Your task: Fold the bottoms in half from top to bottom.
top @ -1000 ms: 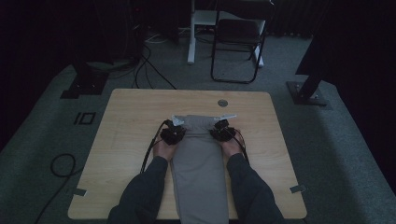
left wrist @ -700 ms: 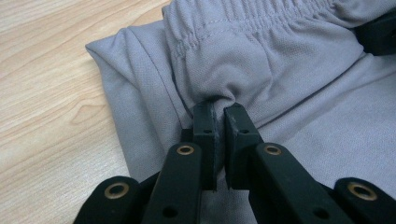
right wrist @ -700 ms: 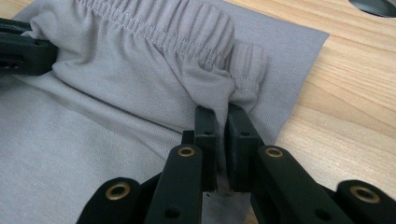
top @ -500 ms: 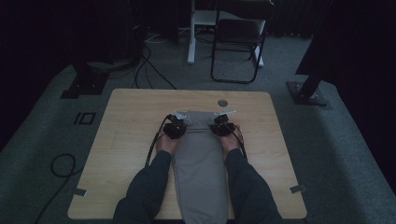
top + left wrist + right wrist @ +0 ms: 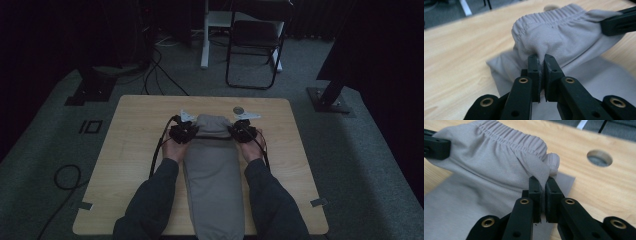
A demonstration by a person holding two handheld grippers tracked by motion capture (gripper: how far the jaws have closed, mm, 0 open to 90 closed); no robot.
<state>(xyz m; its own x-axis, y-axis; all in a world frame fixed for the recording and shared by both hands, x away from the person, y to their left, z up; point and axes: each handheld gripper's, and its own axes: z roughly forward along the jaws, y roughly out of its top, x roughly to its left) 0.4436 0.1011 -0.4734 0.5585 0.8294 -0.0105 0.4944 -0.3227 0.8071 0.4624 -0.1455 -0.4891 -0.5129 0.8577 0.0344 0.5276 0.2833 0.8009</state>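
A pair of grey trousers (image 5: 214, 170) lies lengthwise down the middle of the wooden table (image 5: 130, 150), its elastic waistband (image 5: 549, 17) at the far end and lifted off the board. My left gripper (image 5: 186, 132) is shut on the waistband's left corner, cloth pinched between its pads (image 5: 540, 65). The right gripper (image 5: 240, 131) is shut on the right corner, with a fold of fabric (image 5: 541, 171) squeezed between its jaws. The waistband (image 5: 509, 141) hangs stretched between both grippers. Each gripper view shows the other gripper's black jaw at the cloth's far corner.
A round hole (image 5: 238, 109) sits in the table beyond the right gripper, also seen as a hole (image 5: 599, 158) close by. A black folding chair (image 5: 255, 45) and a white table leg (image 5: 204, 40) stand past the far edge. Cables (image 5: 65, 177) lie on the grey floor at left.
Both grippers have risen, lifting the waistband off the table and moving it a little toward the far edge. The upper cloth now bulges between them.
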